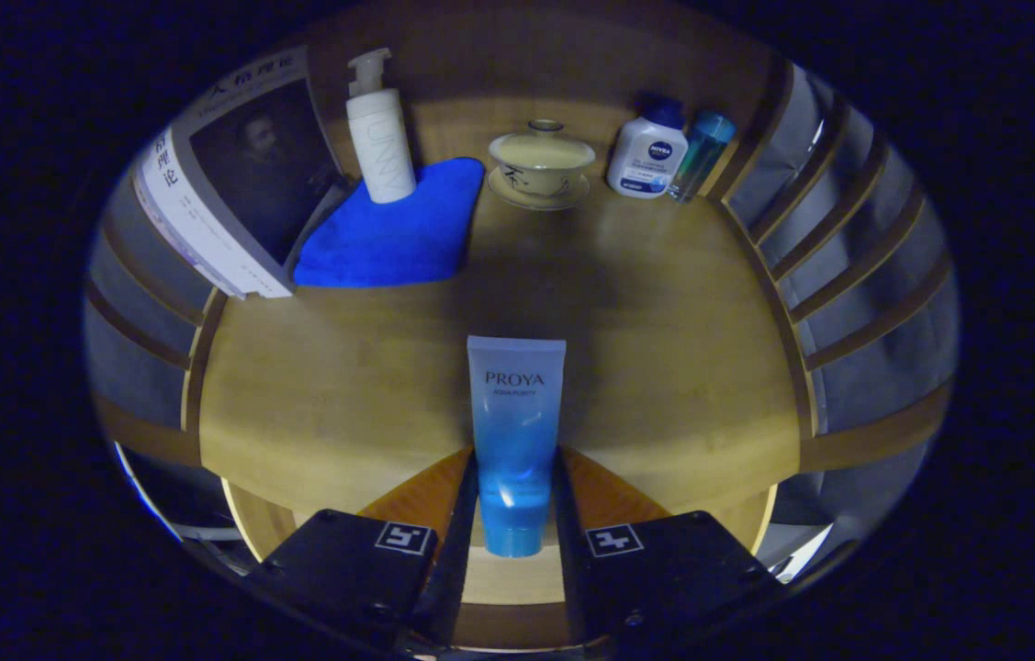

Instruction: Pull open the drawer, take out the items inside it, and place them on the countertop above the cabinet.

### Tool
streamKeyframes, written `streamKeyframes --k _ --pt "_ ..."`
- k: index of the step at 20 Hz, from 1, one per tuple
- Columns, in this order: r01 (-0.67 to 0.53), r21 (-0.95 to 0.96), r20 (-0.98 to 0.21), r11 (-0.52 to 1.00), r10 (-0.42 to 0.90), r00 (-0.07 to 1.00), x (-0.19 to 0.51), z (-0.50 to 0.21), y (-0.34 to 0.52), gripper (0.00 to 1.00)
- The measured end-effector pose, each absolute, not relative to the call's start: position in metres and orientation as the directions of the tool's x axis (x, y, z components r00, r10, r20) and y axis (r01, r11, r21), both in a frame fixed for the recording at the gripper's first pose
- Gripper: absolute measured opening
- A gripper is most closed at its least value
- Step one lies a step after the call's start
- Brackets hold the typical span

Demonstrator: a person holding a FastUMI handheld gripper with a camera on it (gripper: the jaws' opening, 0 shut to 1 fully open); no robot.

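A light-blue cosmetic tube (515,431) sits between my fingers, cap end toward me and flat crimped end pointing forward. My gripper (516,456) is shut on it, both fingers pressing its lower sides. The tube is held over the front part of the wooden countertop (664,321). Whether the tube touches the wood I cannot tell.
At the back of the countertop stand a white pump bottle (379,138) on a blue cloth (393,229), a lidded tea cup on a saucer (542,163), a white bottle with a blue cap (647,151) and a teal bottle (701,151). A book (232,184) leans at the left. Slatted rails (848,257) flank the right side.
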State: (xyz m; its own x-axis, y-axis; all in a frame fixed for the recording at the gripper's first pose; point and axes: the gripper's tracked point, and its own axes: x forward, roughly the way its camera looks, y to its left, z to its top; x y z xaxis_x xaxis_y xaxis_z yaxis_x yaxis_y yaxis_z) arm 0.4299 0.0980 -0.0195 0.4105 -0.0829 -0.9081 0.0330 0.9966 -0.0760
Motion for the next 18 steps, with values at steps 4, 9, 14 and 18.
streamKeyframes --k 4,9,14,18 --pt "0.043 -0.052 -0.904 0.998 -0.065 0.423 0.431 -0.018 0.096 0.51" --pt "0.042 -0.03 -0.885 0.999 -0.046 0.462 0.421 -0.003 0.102 0.55" --pt "0.02 -0.008 -0.846 1.0 -0.017 0.533 0.393 0.016 0.107 0.55" --pt "-0.015 0.026 -0.769 1.0 0.029 0.638 0.348 0.037 0.115 0.55"
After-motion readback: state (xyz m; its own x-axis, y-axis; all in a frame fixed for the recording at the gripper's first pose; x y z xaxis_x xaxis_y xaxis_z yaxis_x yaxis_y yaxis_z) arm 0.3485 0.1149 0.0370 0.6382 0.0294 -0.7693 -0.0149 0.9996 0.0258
